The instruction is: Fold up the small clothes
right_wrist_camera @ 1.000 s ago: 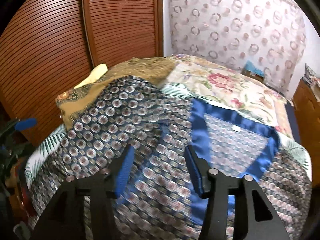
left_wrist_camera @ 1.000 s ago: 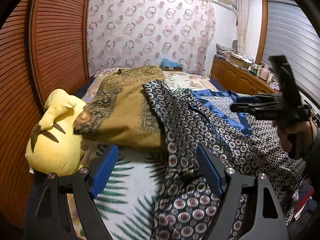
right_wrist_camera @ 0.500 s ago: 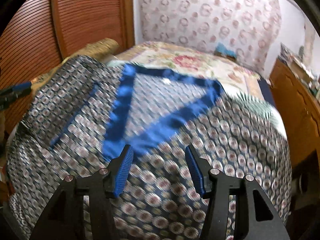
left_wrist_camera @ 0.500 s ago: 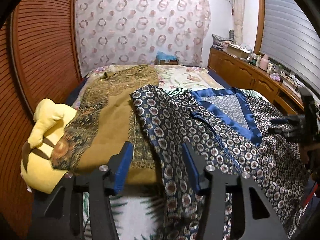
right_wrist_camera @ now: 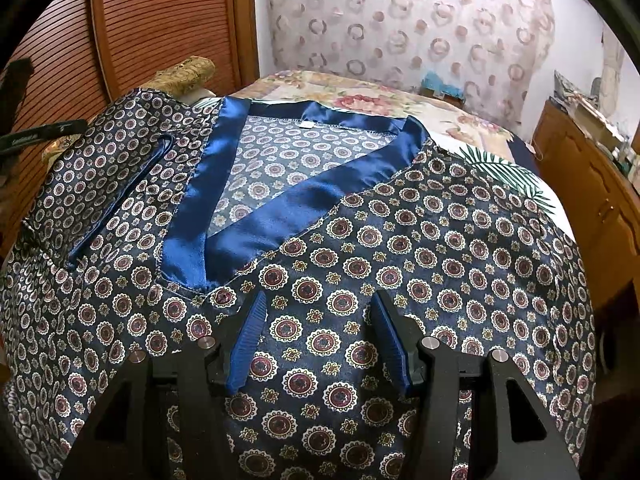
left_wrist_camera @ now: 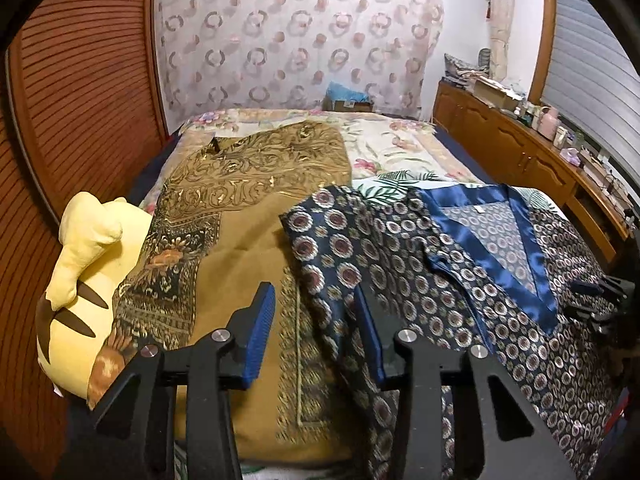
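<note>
A navy patterned top (right_wrist_camera: pixel 400 248) with a blue satin V-neck collar (right_wrist_camera: pixel 304 196) lies spread face up on the bed; it also shows in the left wrist view (left_wrist_camera: pixel 460 280). My right gripper (right_wrist_camera: pixel 318 340) is open and empty, low over the top's chest just below the collar point. My left gripper (left_wrist_camera: pixel 316 332) is open and empty, above the top's left sleeve edge where it overlaps a mustard embroidered garment (left_wrist_camera: pixel 240 220). The right gripper shows at the right edge of the left wrist view (left_wrist_camera: pixel 600 300).
A yellow plush toy (left_wrist_camera: pixel 80 280) sits at the bed's left edge by the wooden slatted wardrobe (left_wrist_camera: pixel 80 80). A floral bedspread (left_wrist_camera: pixel 392 148) covers the far bed. A wooden dresser (left_wrist_camera: pixel 520 152) with clutter runs along the right.
My left gripper moved forward and right over the mustard garment and sleeve. My right gripper swung right and settled below the collar, the view now sharp. Both stay open.
</note>
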### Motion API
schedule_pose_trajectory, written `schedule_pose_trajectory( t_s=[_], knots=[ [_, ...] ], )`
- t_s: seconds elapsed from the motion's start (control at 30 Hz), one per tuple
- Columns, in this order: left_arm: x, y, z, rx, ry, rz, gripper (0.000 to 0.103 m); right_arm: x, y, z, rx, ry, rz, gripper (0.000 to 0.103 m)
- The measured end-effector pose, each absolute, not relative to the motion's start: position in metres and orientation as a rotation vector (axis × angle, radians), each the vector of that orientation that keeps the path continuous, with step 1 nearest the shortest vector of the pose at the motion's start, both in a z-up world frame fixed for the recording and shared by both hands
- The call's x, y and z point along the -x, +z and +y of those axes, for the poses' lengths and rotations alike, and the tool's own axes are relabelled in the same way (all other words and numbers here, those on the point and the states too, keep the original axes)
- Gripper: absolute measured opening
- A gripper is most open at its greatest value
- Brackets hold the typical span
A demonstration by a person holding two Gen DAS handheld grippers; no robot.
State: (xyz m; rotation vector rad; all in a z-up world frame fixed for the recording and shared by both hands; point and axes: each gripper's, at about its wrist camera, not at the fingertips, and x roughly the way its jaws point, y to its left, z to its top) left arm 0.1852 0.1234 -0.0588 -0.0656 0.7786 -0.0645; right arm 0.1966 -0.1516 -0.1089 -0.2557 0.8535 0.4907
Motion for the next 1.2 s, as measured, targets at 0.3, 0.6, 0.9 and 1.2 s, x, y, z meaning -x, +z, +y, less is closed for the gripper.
schedule_pose_trajectory(
  t_s=[0.3,0.6,0.9,1.2],
  knots=[
    [-0.202,-0.066,0.121,0.086,-0.067,0.819,0.038,-0.197,-0.106,-0.158,0.262,0.490,0.852,0.058],
    [-0.202,-0.062,0.111,0.014,-0.064,0.807,0.009,-0.198,-0.106,-0.159,0.264,0.490,0.852,0.058],
    [-0.195,-0.047,0.108,-0.025,-0.043,0.735,0.002,-0.199,-0.104,-0.164,0.240,0.502,0.847,0.058],
    [-0.199,-0.034,0.129,-0.051,0.033,0.693,0.001,-0.186,-0.063,-0.212,0.192,0.464,0.749,0.058]
  ],
)
